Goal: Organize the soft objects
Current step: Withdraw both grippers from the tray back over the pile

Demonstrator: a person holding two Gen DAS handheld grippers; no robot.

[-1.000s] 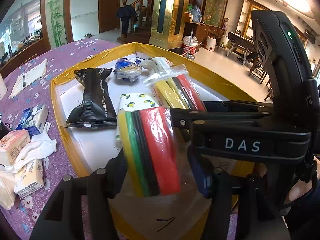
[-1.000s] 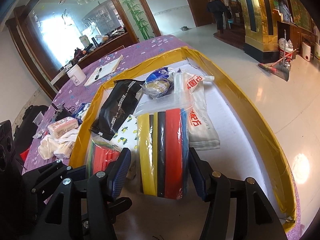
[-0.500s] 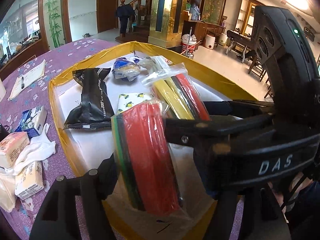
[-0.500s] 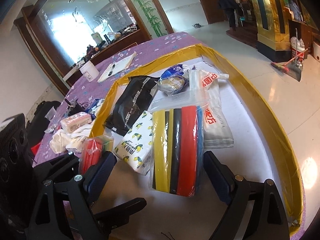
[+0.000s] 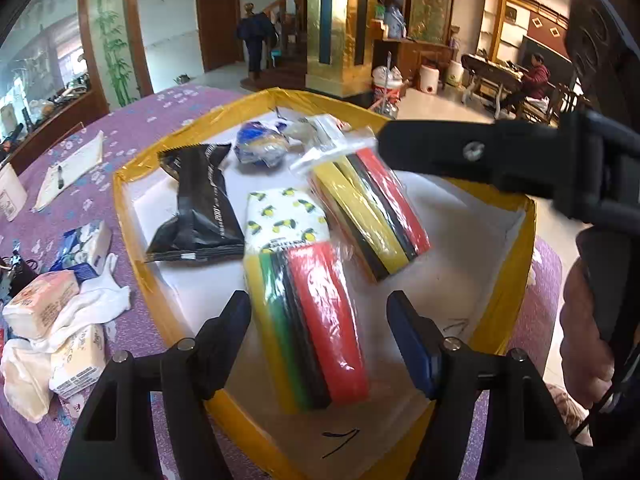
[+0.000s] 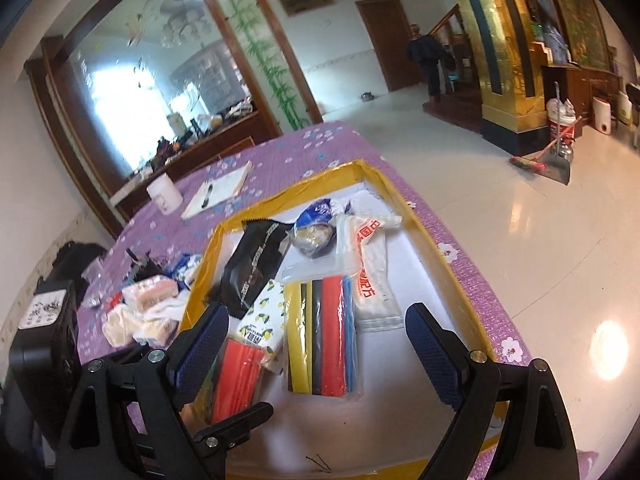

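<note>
A shallow white box with a yellow taped rim (image 5: 132, 240) (image 6: 440, 256) holds the soft goods. A wrapped sponge pack striped yellow, green, black and red (image 5: 312, 320) (image 6: 236, 372) lies on the box floor near its front rim. My left gripper (image 5: 320, 332) is open around that pack, with a gap at its right pad. A second sponge pack, yellow, black, red and blue (image 6: 320, 340) (image 5: 368, 208), lies flat further in. My right gripper (image 6: 316, 316) is open wide, raised above this pack and clear of it on both sides.
Also in the box are a black packet (image 5: 200, 204), a lemon-print tissue pack (image 5: 284, 216), a blue-and-white bag (image 5: 260, 148) and a white bag with red lettering (image 6: 368, 264). Tissue packs and a white cloth (image 5: 48, 312) lie left on the purple tablecloth. A notebook (image 5: 68, 168) is further back.
The left gripper has let go of the green-and-red striped pack, which now rests in the box. The right gripper's jaws have widened and drawn up and back from the other pack.
</note>
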